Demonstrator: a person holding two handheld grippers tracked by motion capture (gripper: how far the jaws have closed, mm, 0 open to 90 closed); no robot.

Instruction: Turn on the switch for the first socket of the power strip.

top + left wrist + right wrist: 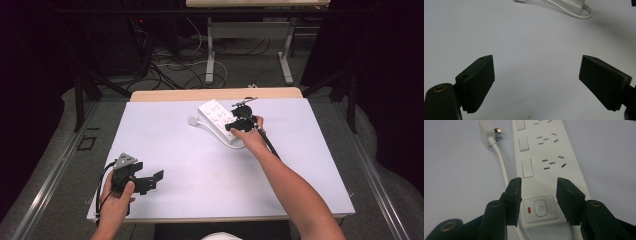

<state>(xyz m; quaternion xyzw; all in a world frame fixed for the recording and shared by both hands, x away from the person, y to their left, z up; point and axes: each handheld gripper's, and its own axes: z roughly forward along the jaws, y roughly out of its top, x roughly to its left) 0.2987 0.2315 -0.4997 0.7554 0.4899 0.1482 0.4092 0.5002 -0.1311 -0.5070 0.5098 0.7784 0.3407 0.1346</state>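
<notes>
White plastic makes up the power strip (549,167), which lies flat on the pale tabletop (200,175) directly ahead of the right hand-held gripper (539,195). In the right gripper view the two black jaws stand apart on either side of the strip's near end, with the raised panel carrying the power button (541,208) and a small red light (529,209) between them. The pads sit just beside the panel's edges; whether they touch the strip's top face is hard to tell from this angle, but they do not clamp it. Beyond the jaws, a row of rocker switches (527,168) and socket slots runs away along the strip. To the left of the jaws the strip's white cord (500,160) runs forward to its plug (486,130), which lies on the tabletop with its metal pins pointing towards the strip.

In the high view the right hand (250,137) holds this hand-held gripper over the near end of the strip, towards the far side of the tabletop.

The left hand-held gripper (536,82) is well apart from the strip, near the front left corner of the tabletop, held by the left hand (116,200). Its jaws stand wide apart with bare tabletop between them, and the strip's cord shows far ahead of it.
</notes>
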